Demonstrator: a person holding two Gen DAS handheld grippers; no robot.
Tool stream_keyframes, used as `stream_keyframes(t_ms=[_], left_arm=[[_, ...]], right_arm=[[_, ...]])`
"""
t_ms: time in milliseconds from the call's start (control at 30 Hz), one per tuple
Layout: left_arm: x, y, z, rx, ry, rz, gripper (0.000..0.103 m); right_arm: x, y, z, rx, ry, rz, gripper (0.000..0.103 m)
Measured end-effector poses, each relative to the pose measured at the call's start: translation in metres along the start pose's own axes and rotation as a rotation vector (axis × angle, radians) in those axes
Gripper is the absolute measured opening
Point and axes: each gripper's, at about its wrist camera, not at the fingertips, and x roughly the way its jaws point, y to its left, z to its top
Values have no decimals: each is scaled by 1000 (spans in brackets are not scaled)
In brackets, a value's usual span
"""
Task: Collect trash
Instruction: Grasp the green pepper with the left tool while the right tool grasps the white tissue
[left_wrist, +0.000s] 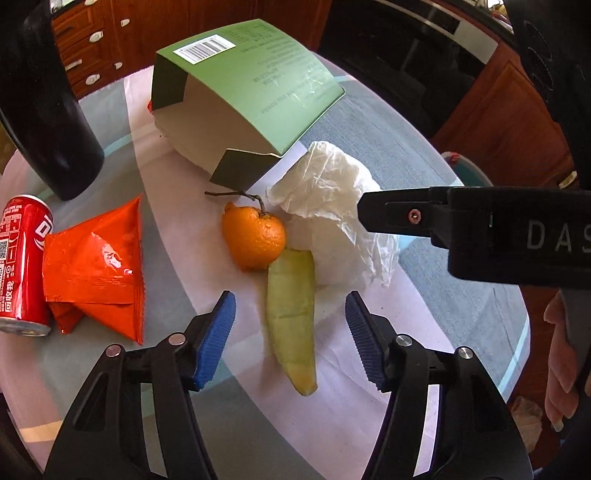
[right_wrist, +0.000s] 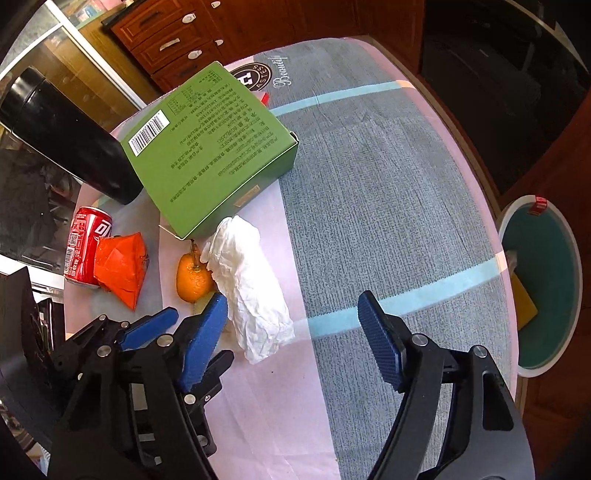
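Peel (left_wrist: 291, 317) before orange (left_wrist: 253, 238); tissue (left_wrist: 332, 206) right.

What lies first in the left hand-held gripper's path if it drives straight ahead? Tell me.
The pale green peel strip: it lies on the table between the left hand-held gripper's open jaws, directly ahead. Just past it sit the orange and the crumpled white tissue. Depth is hard to judge through the fisheye.

Bright daylight, sharp centre, warped edges

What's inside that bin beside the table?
In the right wrist view the bin holds a yellow item at its left side; the table edge covers part of it, and nothing else there is identifiable.
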Motion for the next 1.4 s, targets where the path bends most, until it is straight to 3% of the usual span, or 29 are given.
stream_keyframes(t_ms=[33,233,400,467,600,633,667,700,1033,1400], left_arm=[[-1,-3,-1,18,-6,16,23],[-8,11,-10,-62,-2,-41,21],[-19,19,-20,-106,0,-65,21],[-20,18,-22,-109,4,-72,21],[-24,17,-28,-121,7,-82,21],[-24,19,-27,-124,9,-84,21],[-23,20,-25,-127,10,-84,21],[-24,19,-25,-129,11,-84,21],[-34,-2,-22,-111,-5,-73,21],[-60,-50,-24,-42,-38,-110,21]], right_arm=[[0,0,1,-3,-1,0,70],[4,-1,4,-2,-7,2,70],[19,8,7,-31,9,10,60],[26,13,8,-44,19,10,49],[34,21,6,-69,15,10,44],[35,22,6,-79,18,12,33],[35,23,5,-90,20,7,15],[35,24,3,-99,24,11,12],[4,-10,-20,-54,-7,10,9],[-40,-55,-44,9,-61,28,9]])
